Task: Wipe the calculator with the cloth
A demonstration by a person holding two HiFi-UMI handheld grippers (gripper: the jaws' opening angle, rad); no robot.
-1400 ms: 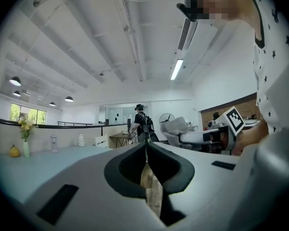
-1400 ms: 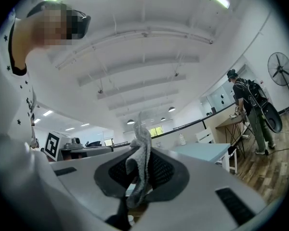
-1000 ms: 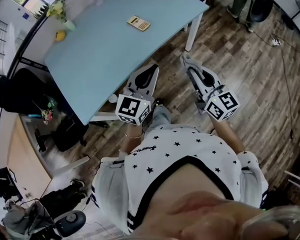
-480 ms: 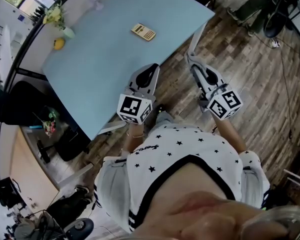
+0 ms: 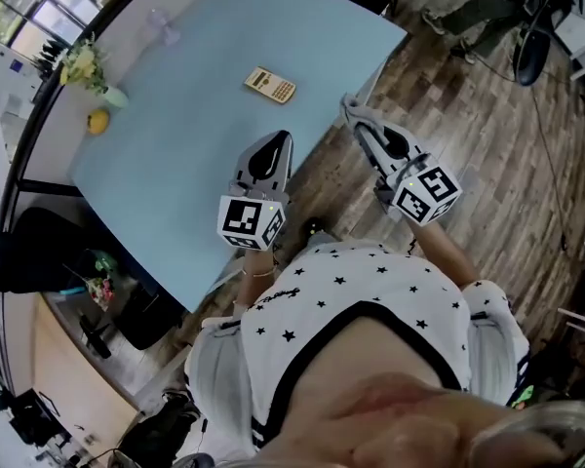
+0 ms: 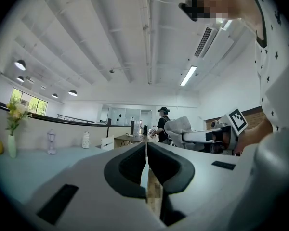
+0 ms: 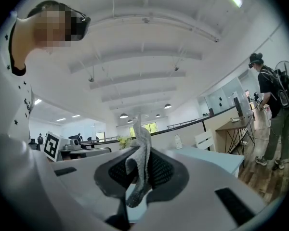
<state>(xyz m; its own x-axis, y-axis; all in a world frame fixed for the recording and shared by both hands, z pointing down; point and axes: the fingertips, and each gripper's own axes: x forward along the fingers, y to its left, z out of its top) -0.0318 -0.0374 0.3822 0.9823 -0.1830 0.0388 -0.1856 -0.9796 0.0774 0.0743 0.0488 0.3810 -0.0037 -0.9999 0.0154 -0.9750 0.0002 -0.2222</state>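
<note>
A beige calculator lies flat on the far half of the light blue table. My left gripper hangs over the table's near edge, well short of the calculator. Its jaws are shut with nothing between them, as the left gripper view shows. My right gripper is beyond the table's right edge, above the wooden floor. It is shut on a grey cloth, which sticks up and hangs down between the jaws. From the left gripper view the cloth shows bunched at the right gripper's tip.
At the table's far left stand a vase of yellow flowers, a yellow fruit and a clear glass. A white table leg is near the right gripper. A black chair is on the left. A person stands by a fan.
Both grippers have come forward toward the table. The left one was over the floor beside the table's edge and is now above the tabletop. The cloth stays held in the right gripper.
</note>
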